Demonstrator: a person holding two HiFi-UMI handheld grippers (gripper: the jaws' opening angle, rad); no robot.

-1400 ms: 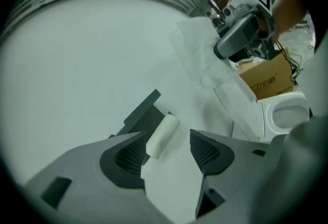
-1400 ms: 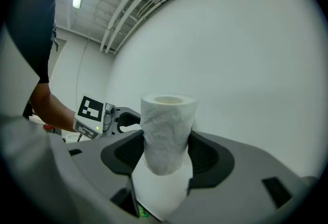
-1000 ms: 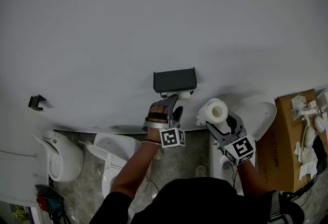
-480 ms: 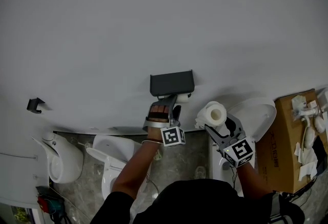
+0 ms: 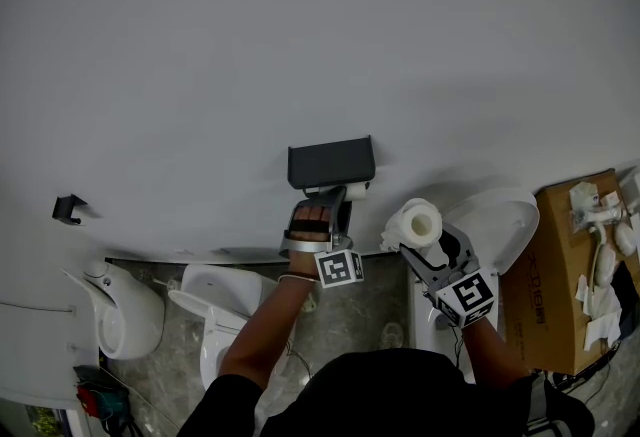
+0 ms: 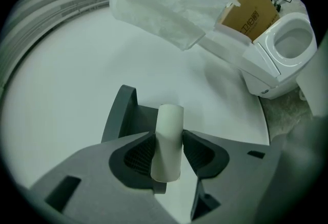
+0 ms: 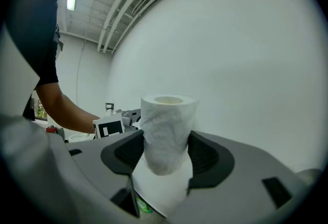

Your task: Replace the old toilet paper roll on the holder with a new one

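now left gripper (image 6: 168, 140) jaws just closed onto old roll (image 6: 169, 119) at holder (image 6: 122, 111), right gripper (image 7: 165, 142) clamping new roll (image 7: 167, 115)

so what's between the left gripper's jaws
The old empty tube at the holder, in the left gripper view; the jaws of the left gripper have just been closing onto it.
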